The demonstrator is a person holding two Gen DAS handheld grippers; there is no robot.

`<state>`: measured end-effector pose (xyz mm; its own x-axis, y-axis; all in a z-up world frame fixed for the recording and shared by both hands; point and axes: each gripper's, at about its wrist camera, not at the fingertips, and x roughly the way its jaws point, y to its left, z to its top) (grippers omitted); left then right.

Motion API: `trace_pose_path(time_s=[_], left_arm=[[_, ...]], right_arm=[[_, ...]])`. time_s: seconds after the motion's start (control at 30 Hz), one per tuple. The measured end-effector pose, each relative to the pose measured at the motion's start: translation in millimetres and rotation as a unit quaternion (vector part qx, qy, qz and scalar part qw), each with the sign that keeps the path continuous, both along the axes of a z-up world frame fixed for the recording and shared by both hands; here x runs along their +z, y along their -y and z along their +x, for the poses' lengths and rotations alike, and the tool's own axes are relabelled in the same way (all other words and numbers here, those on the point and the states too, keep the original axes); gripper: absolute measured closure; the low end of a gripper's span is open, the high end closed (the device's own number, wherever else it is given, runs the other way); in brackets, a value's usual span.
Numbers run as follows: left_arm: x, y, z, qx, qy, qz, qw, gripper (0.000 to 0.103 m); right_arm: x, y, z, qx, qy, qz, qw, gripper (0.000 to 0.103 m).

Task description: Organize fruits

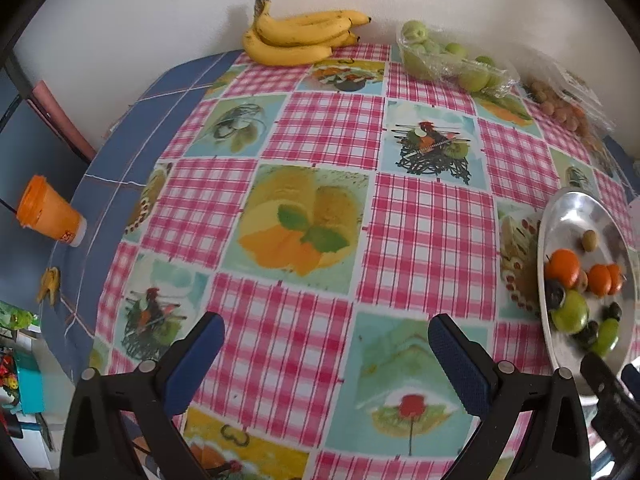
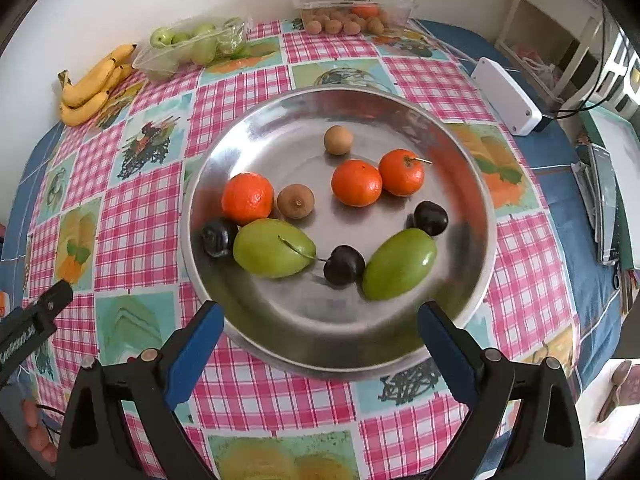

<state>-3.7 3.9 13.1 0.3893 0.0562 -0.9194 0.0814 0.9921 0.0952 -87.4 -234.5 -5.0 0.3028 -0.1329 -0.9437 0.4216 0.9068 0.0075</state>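
Two grippers hang over the checked tablecloth [image 1: 428,236], both spread wide with nothing between their blue pads: the left gripper [image 1: 326,338] over bare cloth, the right gripper [image 2: 320,326] at the near rim of the steel plate [image 2: 248,136]. On that plate lie two green plums [image 2: 274,253], three dark cherries [image 2: 343,265], three tangerines [image 2: 356,182] and two brown longans [image 2: 295,201]. Farther back, by the wall, sit bananas [image 1: 298,36], a clear tray of green fruit [image 2: 192,44] and a labelled punnet [image 2: 352,6]; its print is too small to read. Off the table's left edge stands an orange cup [image 1: 50,212], lettering blurred.
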Motion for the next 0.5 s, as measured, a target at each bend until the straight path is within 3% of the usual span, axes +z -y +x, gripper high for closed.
trace_pose_path(time_s=[0.27,0.5], left_arm=[[7.1,-9.1,-18.8,-0.004,0.015,-0.011,0.9998,0.0],[6.1,-10.2,-18.4,-0.004,0.005,-0.018,0.9998,0.0]], right_arm=[[11.9,-5.1,-15.1,-0.002,0.022,-0.011,1.0,0.005],[10.9,-7.7,-15.9,0.0,0.02,-0.015,1.0,0.005]])
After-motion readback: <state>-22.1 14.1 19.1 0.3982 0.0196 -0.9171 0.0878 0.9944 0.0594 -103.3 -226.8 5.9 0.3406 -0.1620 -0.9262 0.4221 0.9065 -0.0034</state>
